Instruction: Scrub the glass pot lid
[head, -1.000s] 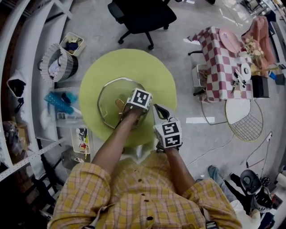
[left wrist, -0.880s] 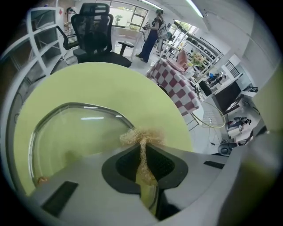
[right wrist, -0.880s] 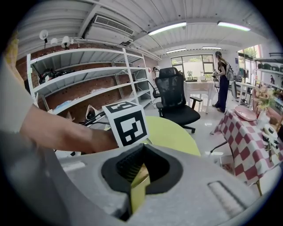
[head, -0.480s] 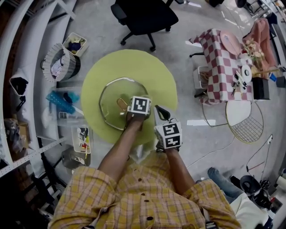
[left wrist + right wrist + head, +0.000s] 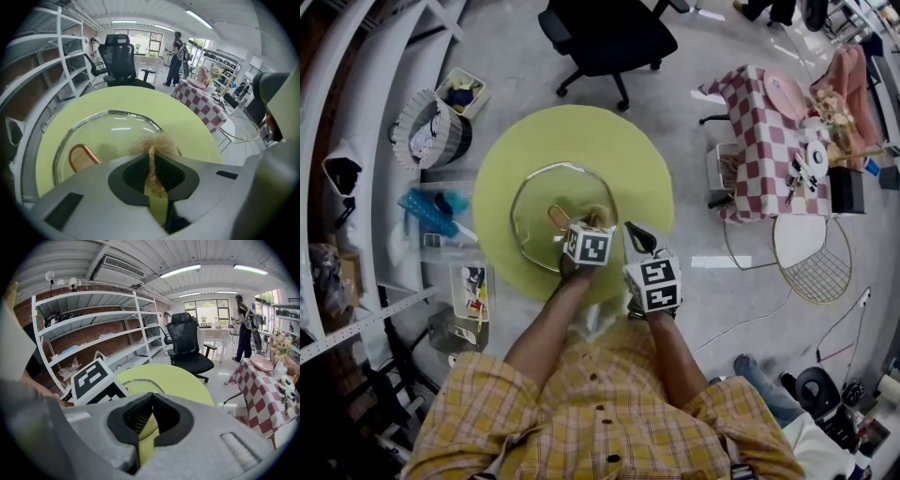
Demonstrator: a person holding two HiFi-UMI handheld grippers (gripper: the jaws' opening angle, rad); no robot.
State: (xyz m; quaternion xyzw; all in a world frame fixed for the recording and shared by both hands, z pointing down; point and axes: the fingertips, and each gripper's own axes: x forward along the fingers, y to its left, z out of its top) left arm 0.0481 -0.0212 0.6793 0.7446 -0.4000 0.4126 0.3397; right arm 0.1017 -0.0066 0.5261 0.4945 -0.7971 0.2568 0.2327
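Observation:
The glass pot lid (image 5: 546, 225) lies flat on the round yellow-green table (image 5: 628, 159), its tan handle (image 5: 557, 217) near the middle. My left gripper (image 5: 594, 227) is over the lid's right near part, shut on a tan fibrous scrubber (image 5: 600, 216) that rests on the glass. In the left gripper view the scrubber (image 5: 153, 144) sticks out past the jaws onto the lid (image 5: 108, 133), with the handle (image 5: 82, 157) to the left. My right gripper (image 5: 636, 236) hovers beside the lid at the table's near right edge, shut and holding nothing.
A black office chair (image 5: 605, 37) stands beyond the table. A checkered table (image 5: 764, 131) with dishes and a round wire rack (image 5: 814, 251) are to the right. White shelving, a basket (image 5: 427, 131) and bins line the left. A person (image 5: 176, 56) stands far off.
My left gripper has drawn the scrubber back across the lid toward the near edge. The right gripper has stayed where it was.

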